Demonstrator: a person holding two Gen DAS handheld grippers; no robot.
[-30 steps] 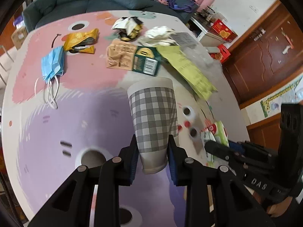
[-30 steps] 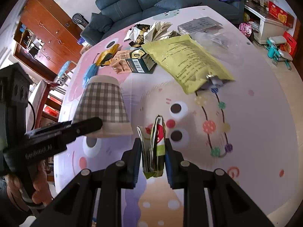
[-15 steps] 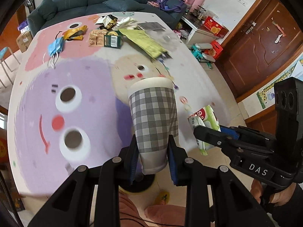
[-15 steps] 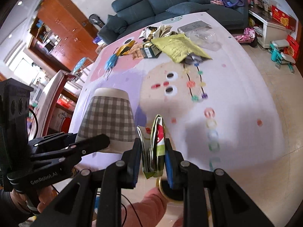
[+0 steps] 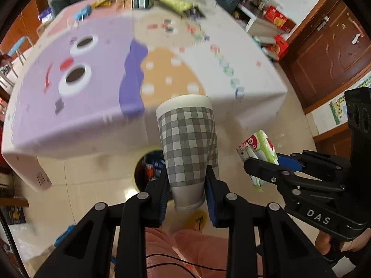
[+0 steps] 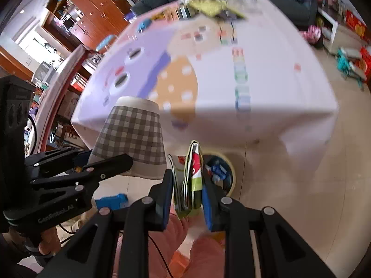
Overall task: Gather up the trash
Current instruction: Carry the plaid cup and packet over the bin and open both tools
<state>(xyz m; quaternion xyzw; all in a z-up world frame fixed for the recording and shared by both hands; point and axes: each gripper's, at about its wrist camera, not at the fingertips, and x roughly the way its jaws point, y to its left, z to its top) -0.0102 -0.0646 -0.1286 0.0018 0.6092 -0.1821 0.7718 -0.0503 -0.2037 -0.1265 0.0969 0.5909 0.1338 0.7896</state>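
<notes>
Low in the left wrist view, the left gripper [image 5: 186,185] clamps a paper cup [image 5: 189,143] near its base, its two fingers pressed against the checked grey-and-white wall; the cup stands mouth-up and tilted a little, filling the middle of the frame; behind and below it, at lower centre, sits a round bin [image 5: 148,171] on the tiled floor [image 5: 92,176], its yellow rim partly hidden by the cup, with blue scraps showing inside; at the right of that frame the right gripper [image 5: 255,169] comes in from the side, closed on a folded wrapper [image 5: 258,148] in white, green and red; across the upper half spreads a table [image 5: 76,115] under a cartoon cloth, blurred, with more litter [image 5: 162,0] bunched at its far edge near the top of the frame

From the right wrist view, the right gripper [image 6: 187,187] pinches the wrapper [image 6: 193,176] upright between both fingers at lower centre; just right of it the bin [image 6: 228,173] shows its rim; the cup [image 6: 131,139] fills the middle left, held by the left gripper [image 6: 111,164], and the table [image 6: 266,106] fills the upper middle
</notes>
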